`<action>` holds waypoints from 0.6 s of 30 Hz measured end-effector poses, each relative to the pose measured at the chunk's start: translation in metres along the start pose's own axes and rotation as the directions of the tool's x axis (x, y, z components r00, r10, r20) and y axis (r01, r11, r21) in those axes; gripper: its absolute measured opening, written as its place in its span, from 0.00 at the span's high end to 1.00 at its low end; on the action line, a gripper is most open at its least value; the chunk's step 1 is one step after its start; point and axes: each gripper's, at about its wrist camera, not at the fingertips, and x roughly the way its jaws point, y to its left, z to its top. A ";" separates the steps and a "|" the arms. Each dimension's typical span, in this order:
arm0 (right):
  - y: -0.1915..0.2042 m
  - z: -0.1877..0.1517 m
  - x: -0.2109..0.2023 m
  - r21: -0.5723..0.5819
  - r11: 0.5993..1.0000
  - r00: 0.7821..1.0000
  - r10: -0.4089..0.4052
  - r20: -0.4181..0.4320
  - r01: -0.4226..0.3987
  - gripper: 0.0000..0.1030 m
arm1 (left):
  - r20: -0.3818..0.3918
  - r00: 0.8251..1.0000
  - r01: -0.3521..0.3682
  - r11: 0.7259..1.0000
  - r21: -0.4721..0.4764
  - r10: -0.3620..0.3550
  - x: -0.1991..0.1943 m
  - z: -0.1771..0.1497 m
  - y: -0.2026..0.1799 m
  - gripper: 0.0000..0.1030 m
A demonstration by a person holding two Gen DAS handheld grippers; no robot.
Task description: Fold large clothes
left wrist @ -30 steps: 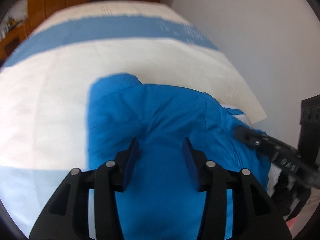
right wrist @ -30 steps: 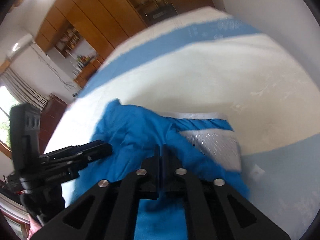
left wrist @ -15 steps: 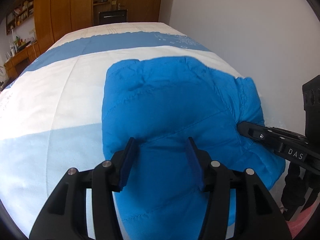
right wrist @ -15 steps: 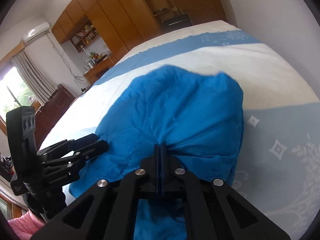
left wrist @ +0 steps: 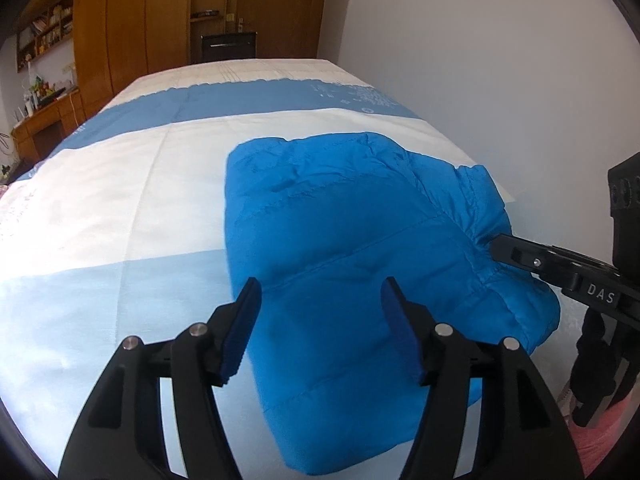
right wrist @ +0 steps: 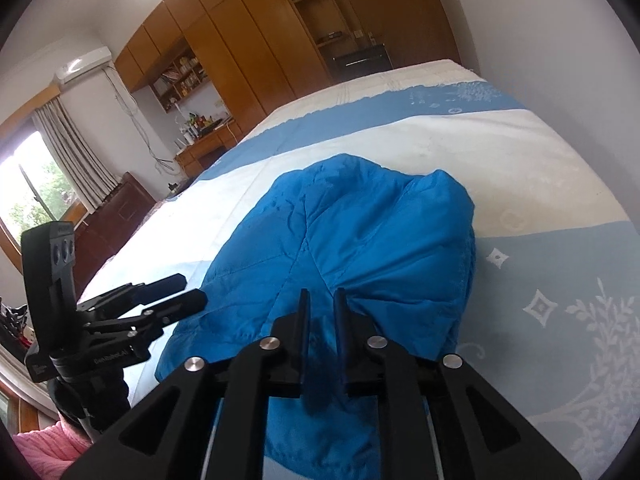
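- Blue padded jacket (left wrist: 360, 264): now lies folded on the bed (left wrist: 120, 200), where a second ago it was bunched.
- Left gripper (left wrist: 320, 320): jaws just widened, spread above jacket, nothing pinched.
- Right gripper (right wrist: 322, 304): jaws just parted slightly at jacket's near edge; fold apparently released.

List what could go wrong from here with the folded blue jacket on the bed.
1. The blue jacket is puffy, so with the left tongs open and the right tongs just opening, no longer pinching the fabric, the fold may spring back up.
2. The jacket's near edge lies under both tongs; pulling away carelessly could snag it and drag the fold askew.
3. The jacket sits close to the wall-side edge of the bed; a nudge might slide it off.
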 end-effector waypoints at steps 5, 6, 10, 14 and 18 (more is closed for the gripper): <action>0.000 -0.015 0.010 -0.036 0.999 0.999 -0.035 -0.008 0.034 0.90 | -0.036 0.999 0.005 1.000 -0.007 -0.005 0.013 -0.011 0.004 0.39; -0.003 -0.018 0.013 -0.025 0.999 1.000 -0.029 -0.012 0.028 0.90 | -0.041 0.999 0.009 1.000 -0.015 -0.010 0.016 -0.014 0.005 0.38; -0.005 -0.018 0.010 -0.018 1.000 1.000 -0.015 -0.015 0.015 0.90 | -0.037 0.999 0.008 1.000 -0.021 -0.009 0.015 -0.016 0.007 0.37; -0.002 -0.015 -0.002 -0.021 1.000 1.000 0.013 0.007 -0.013 0.83 | -0.032 0.999 0.024 0.999 -0.031 -0.025 0.006 -0.015 0.010 0.38; -0.005 -0.011 -0.016 -0.011 1.000 0.999 0.006 0.045 -0.006 0.75 | -0.023 0.999 0.041 0.998 -0.039 -0.042 -0.004 -0.013 0.012 0.32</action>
